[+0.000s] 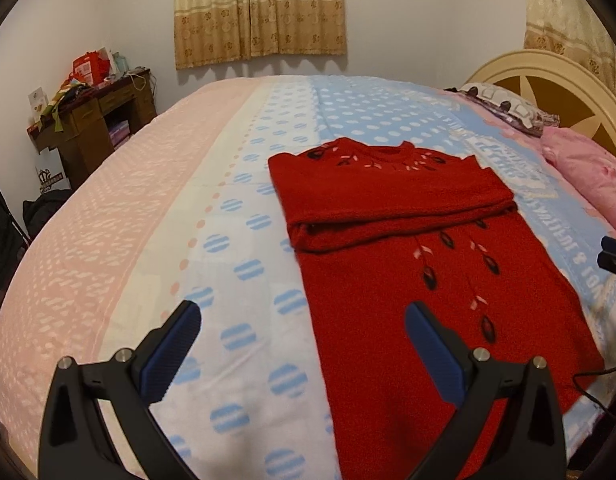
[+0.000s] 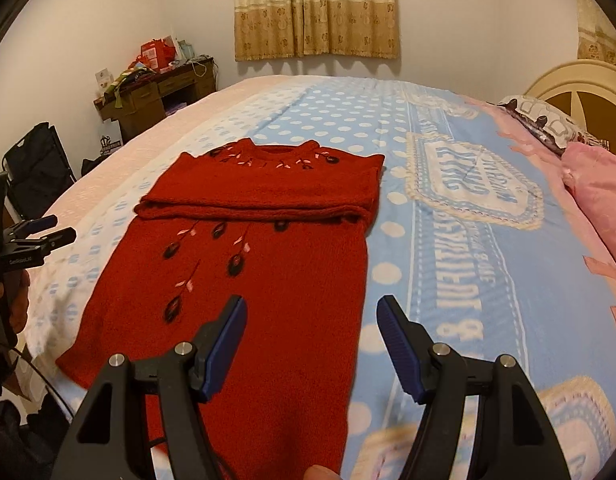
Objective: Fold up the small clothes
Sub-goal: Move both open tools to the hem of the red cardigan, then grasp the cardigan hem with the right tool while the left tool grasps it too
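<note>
Red sweater (image 2: pixel 244 280) lies centre frame on the bed (image 2: pixel 468 240), sleeves folded across; left tongs (image 1: pixel 304 344) and right tongs (image 2: pixel 312 340) hover wide, empty, flanking its hem for lifting.

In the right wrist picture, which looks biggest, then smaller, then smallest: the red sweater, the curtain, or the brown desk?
1. red sweater, though it is also nearest the camera
2. curtain
3. brown desk, far back in the room
</note>
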Motion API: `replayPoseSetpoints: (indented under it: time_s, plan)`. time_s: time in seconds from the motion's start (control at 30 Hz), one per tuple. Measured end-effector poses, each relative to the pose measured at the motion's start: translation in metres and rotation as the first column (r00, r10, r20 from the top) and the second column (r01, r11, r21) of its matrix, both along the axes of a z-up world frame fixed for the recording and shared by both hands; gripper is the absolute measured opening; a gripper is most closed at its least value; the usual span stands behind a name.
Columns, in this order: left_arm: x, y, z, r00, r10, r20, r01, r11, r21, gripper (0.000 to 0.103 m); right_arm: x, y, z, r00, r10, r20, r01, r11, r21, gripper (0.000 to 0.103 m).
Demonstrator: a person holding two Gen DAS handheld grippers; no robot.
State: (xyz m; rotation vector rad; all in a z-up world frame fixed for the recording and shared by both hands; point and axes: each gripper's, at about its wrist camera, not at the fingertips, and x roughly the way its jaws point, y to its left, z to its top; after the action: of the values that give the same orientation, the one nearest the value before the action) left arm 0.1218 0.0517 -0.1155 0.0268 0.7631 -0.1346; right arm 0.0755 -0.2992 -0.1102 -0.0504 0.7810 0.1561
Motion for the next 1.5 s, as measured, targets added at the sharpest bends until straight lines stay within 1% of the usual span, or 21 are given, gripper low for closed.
replayPoseSetpoints:
  time_s: [0.13,0.2,0.3,0.47,0.6,0.67,0.77,0.8,0.93,0.97,1.03,1.17,1.2,1.23,1.3,1.33,1.4,1.5]
  plan:
    - [-0.021,-0.002,0.001,1.000,-0.011,0.005,0.011,1.000,-0.009,0.103,-0.030,0.000,0.005,1.000,-0.005,0.019,0.004,0.999,0.048,0.068]
    - [-0.032,-0.004,0.001,1.000,-0.019,0.006,0.020,1.000,-0.007,0.103,-0.041,0.001,0.005,1.000,-0.005,0.019,0.004,0.999,0.051,0.068]
    - [-0.050,-0.005,-0.007,0.999,-0.042,0.001,0.042,0.999,0.021,0.103,-0.060,0.003,0.004,1.000,-0.008,0.016,0.007,0.998,0.058,0.068]
    - [-0.067,-0.004,-0.026,0.997,-0.048,-0.053,0.050,0.998,0.030,0.103,-0.083,-0.003,-0.004,0.999,-0.006,-0.033,0.009,0.996,0.091,0.068]
    - [-0.084,-0.007,-0.040,0.993,-0.059,-0.100,0.060,0.998,-0.001,0.103,-0.092,-0.009,-0.008,0.998,-0.032,-0.057,0.038,0.995,0.095,0.068]
    - [-0.092,-0.009,-0.046,0.991,-0.067,-0.113,0.066,0.998,-0.014,0.103,-0.097,-0.015,-0.014,0.996,-0.047,-0.079,0.057,0.990,0.131,0.068]
    - [-0.099,-0.014,-0.057,0.984,-0.091,-0.155,0.086,0.996,-0.039,0.103,-0.099,-0.021,-0.032,0.988,-0.065,-0.138,0.086,0.984,0.154,0.068]
    - [-0.100,-0.017,-0.061,0.981,-0.098,-0.168,0.093,0.995,-0.037,0.101,-0.099,-0.022,-0.037,0.987,-0.068,-0.147,0.090,0.984,0.153,0.068]
    - [-0.100,-0.026,-0.071,0.969,-0.133,-0.209,0.125,0.991,-0.053,0.086,-0.097,-0.025,-0.057,0.980,-0.091,-0.178,0.118,0.982,0.148,0.068]
    - [-0.100,-0.026,-0.073,0.966,-0.138,-0.217,0.127,0.990,-0.064,0.085,-0.096,-0.026,-0.060,0.979,-0.098,-0.179,0.125,0.981,0.147,0.068]
    - [-0.099,-0.023,-0.077,0.961,-0.143,-0.237,0.123,0.988,-0.098,0.080,-0.096,-0.030,-0.066,0.976,-0.109,-0.190,0.139,0.979,0.152,0.062]
    - [-0.096,-0.015,-0.082,0.953,-0.144,-0.266,0.102,0.981,-0.167,0.074,-0.093,-0.034,-0.078,0.969,-0.114,-0.220,0.153,0.974,0.169,0.060]
    - [-0.096,-0.014,-0.084,0.950,-0.146,-0.275,0.097,0.978,-0.183,0.070,-0.093,-0.034,-0.080,0.968,-0.114,-0.222,0.154,0.974,0.168,0.058]
    - [-0.095,-0.012,-0.086,0.945,-0.153,-0.288,0.096,0.974,-0.205,0.060,-0.093,-0.034,-0.082,0.968,-0.113,-0.226,0.153,0.974,0.166,0.055]
    - [-0.094,-0.012,-0.090,0.933,-0.183,-0.310,0.104,0.961,-0.256,0.046,-0.092,-0.034,-0.082,0.966,-0.110,-0.232,0.151,0.974,0.167,0.051]
    - [-0.095,-0.011,-0.090,0.932,-0.185,-0.312,0.102,0.959,-0.265,0.046,-0.092,-0.035,-0.083,0.966,-0.109,-0.236,0.152,0.973,0.172,0.050]
    - [-0.095,-0.011,-0.089,0.933,-0.177,-0.312,0.095,0.961,-0.261,0.046,-0.092,-0.037,-0.083,0.965,-0.108,-0.240,0.154,0.971,0.183,0.048]
    - [-0.095,-0.005,-0.089,0.937,-0.128,-0.324,0.053,0.972,-0.230,0.050,-0.093,-0.036,-0.083,0.963,-0.099,-0.251,0.148,0.972,0.185,0.043]
